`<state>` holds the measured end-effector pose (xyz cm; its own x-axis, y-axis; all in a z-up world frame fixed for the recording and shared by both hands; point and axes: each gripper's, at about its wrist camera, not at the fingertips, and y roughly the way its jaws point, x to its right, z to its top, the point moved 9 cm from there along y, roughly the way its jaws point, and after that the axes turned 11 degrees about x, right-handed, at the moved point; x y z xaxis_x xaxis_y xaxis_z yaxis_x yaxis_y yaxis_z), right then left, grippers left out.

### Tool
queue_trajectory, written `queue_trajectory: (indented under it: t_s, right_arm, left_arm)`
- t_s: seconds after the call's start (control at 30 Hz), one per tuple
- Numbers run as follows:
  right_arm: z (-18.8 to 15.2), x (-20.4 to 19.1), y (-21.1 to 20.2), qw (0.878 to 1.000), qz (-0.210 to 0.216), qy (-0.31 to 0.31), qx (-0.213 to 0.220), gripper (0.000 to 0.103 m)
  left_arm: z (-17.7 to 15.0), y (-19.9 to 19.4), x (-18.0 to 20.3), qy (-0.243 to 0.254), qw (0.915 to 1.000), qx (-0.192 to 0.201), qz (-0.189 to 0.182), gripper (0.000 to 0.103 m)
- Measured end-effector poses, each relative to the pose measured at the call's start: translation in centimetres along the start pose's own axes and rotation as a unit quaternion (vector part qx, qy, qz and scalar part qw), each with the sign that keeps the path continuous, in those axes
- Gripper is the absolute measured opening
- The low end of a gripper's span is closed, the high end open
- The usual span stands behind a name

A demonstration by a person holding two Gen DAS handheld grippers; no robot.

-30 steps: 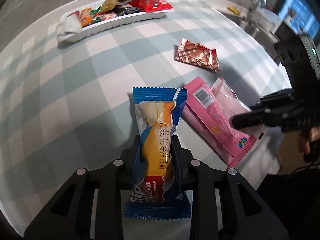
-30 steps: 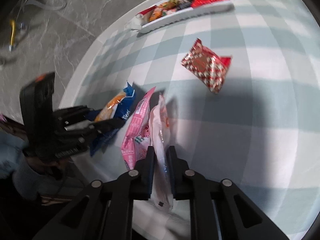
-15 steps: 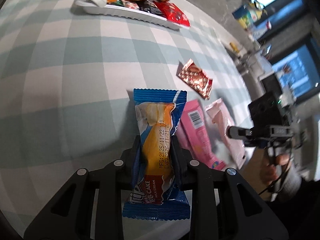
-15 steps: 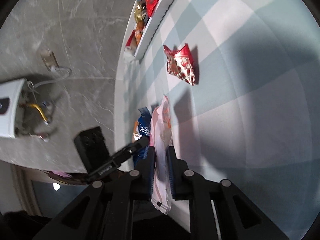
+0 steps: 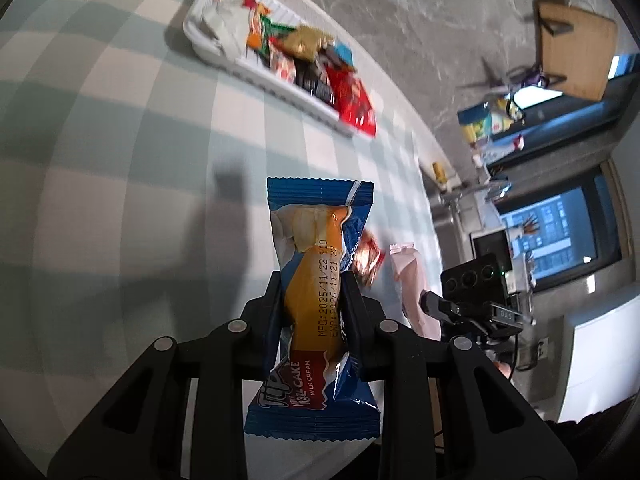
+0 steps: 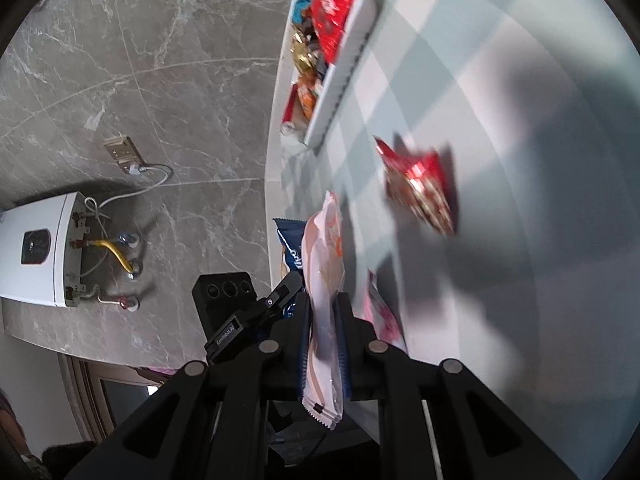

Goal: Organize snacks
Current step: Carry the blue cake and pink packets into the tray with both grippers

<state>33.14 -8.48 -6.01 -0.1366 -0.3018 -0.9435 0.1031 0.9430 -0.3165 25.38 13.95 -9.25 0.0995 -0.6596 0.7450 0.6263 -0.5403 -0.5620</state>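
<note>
My left gripper [image 5: 314, 294] is shut on a blue roll cake packet [image 5: 316, 300] and holds it above the checked tablecloth [image 5: 100, 140]. My right gripper [image 6: 324, 312] is shut on a pale pink snack packet [image 6: 324, 264], held edge-on above the table; it also shows in the left wrist view [image 5: 412, 292]. A white tray [image 5: 224, 56] with several snacks lies at the table's far edge, also in the right wrist view [image 6: 344, 68]. A red patterned packet [image 6: 420, 188] lies on the cloth. A brighter pink packet [image 6: 384, 320] lies on the cloth just right of my right gripper.
The round table's edge [image 6: 276, 128] runs close to the tray, with grey marble floor beyond. A white appliance [image 6: 36, 248] stands on the floor at left. Shelves and a screen [image 5: 560, 232] are at the right in the left wrist view.
Both grippers have lifted and tilted with their packets, and the views have swung toward the tray. The right gripper's pale pink packet has left the brighter pink one on the cloth.
</note>
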Motion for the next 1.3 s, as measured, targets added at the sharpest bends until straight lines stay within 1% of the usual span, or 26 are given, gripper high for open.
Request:
queue_trajectory:
  t_s: [0.2, 0.3, 0.5, 0.7, 0.9, 1.03, 1.13, 1.2, 1.27, 1.3]
  right_arm:
    - [3.8, -2.4, 1.9, 1.000, 0.003, -0.016, 0.008, 0.014]
    - [5.9, -3.6, 3.2, 1.000, 0.003, -0.024, 0.014, 0.014]
    - [10.2, -5.6, 6.0, 0.999, -0.001, -0.040, 0.019, 0.014]
    - [14.5, -6.8, 9.4, 0.998, -0.011, -0.050, 0.023, 0.015]
    - [18.3, -7.5, 12.8, 0.998, -0.021, -0.057, 0.024, 0.016]
    - [20.1, -8.0, 14.7, 0.997, -0.030, -0.067, 0.024, 0.017]
    - [21.3, -8.2, 16.1, 0.995, -0.047, -0.080, 0.025, 0.018]
    - [21.7, -8.3, 17.0, 0.993, -0.062, -0.094, 0.024, 0.023]
    - [22.0, -8.5, 17.5, 0.991, -0.077, -0.110, 0.027, 0.037]
    - [22.1, -8.6, 17.5, 0.990, -0.081, -0.116, 0.030, 0.040]
  left_arm:
    - [4.6, 0.6, -0.3, -0.008, 0.9998, 0.020, 0.000, 0.025]
    - [7.3, 1.4, -0.4, -0.009, 0.9995, 0.031, 0.005, 0.025]
    - [13.3, 3.0, -0.2, -0.007, 0.9988, 0.049, 0.003, 0.025]
    - [18.8, 5.5, -0.2, -0.002, 0.9985, 0.055, 0.007, 0.025]
    - [23.8, 9.2, -0.7, 0.004, 0.9983, 0.056, 0.018, 0.025]
    - [25.8, 11.0, -1.0, 0.005, 0.9978, 0.060, 0.030, 0.025]
    - [27.0, 12.0, -1.3, 0.012, 0.9970, 0.064, 0.041, 0.025]
    - [27.6, 12.6, -1.5, 0.017, 0.9963, 0.067, 0.050, 0.026]
    - [28.1, 13.0, -1.5, 0.022, 0.9954, 0.072, 0.060, 0.028]
    - [28.5, 13.1, -1.5, 0.026, 0.9948, 0.075, 0.064, 0.038]
